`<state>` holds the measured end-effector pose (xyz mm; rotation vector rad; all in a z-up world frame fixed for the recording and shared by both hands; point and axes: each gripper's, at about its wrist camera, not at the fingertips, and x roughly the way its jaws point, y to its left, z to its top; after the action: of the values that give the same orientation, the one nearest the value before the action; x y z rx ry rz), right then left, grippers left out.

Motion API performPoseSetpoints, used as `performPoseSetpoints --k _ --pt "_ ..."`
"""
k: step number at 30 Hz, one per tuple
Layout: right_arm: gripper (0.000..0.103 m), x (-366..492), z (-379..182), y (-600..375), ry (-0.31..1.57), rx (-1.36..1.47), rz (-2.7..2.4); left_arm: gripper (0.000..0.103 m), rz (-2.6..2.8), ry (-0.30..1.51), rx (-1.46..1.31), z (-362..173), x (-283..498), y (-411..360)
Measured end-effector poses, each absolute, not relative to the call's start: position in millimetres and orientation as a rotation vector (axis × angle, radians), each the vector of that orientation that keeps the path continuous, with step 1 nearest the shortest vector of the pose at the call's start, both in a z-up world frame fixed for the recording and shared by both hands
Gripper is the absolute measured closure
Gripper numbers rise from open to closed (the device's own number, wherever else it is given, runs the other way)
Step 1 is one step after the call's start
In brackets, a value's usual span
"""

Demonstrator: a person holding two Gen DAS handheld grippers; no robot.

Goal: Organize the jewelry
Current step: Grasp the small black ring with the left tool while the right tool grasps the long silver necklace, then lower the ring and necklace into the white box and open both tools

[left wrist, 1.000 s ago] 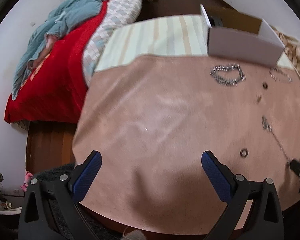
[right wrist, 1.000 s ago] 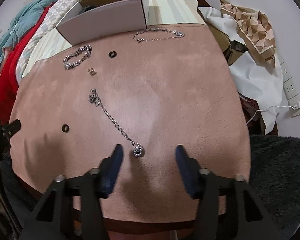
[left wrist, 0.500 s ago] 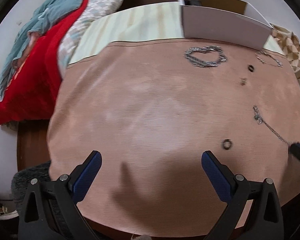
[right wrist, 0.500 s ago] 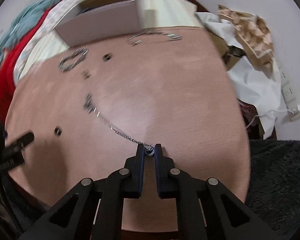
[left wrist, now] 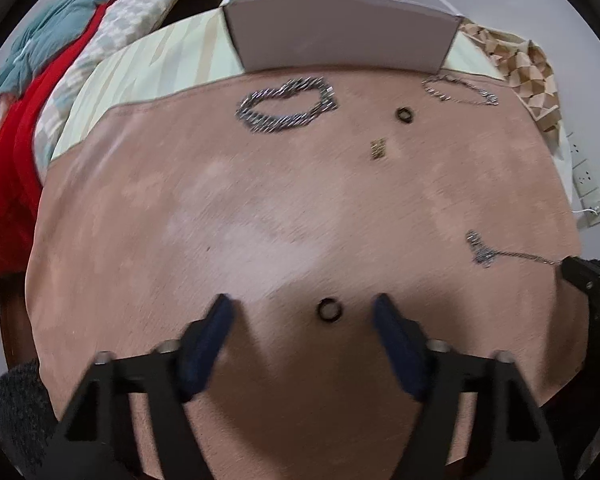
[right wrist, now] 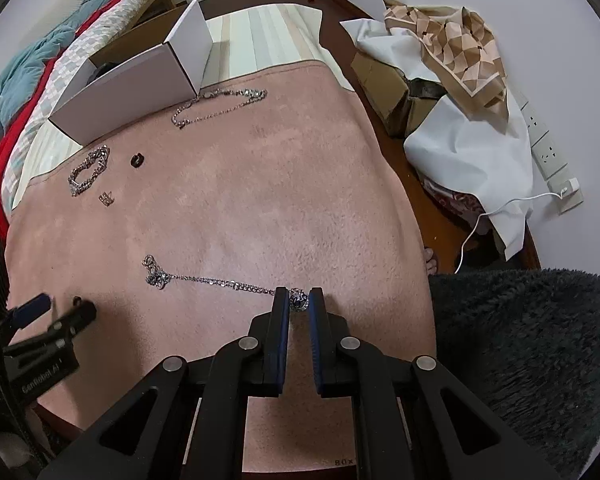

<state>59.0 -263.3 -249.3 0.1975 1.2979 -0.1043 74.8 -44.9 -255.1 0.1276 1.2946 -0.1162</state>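
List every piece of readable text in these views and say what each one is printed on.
"GenRobot.AI", partly blurred: on the black body of the left gripper, seen in the right wrist view.
"BOX", small and faint: on the right gripper body at the bottom edge, uncertain.
White box, pink cloth: no text.

Dusty-pink cloth (right wrist: 260,200), white box (right wrist: 132,96) at the far left, silver chains (right wrist: 220,108), a black ring (left wrist: 329,310), pale striped mat (right wrist: 268,36), red blanket (left wrist: 12,168)
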Motion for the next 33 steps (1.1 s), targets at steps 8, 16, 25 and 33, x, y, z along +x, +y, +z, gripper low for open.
performPoseSetpoints --k 8,16,25,33 --pt "0.093 60.7 -245.2 -259.5 1.288 0.193 -0.095 0.093 -0.153 1.288 0.179 -250.2 72.9 -65.0" --pt "0.093 64.0 -218.3 -260.6 1.234 0.219 -0.063 0.094 -0.165 1.272 0.151 -241.5 74.4 -53.6" --pt "0.093 86.5 -151.9 -252.2 1.112 0.256 0.044 0.094 -0.189 1.211 0.075 -196.8 95.7 -45.3" --pt "0.093 127.4 -90.3 -238.1 1.005 0.237 0.143 0.094 -0.199 1.124 0.04 -142.0 140.9 -37.9"
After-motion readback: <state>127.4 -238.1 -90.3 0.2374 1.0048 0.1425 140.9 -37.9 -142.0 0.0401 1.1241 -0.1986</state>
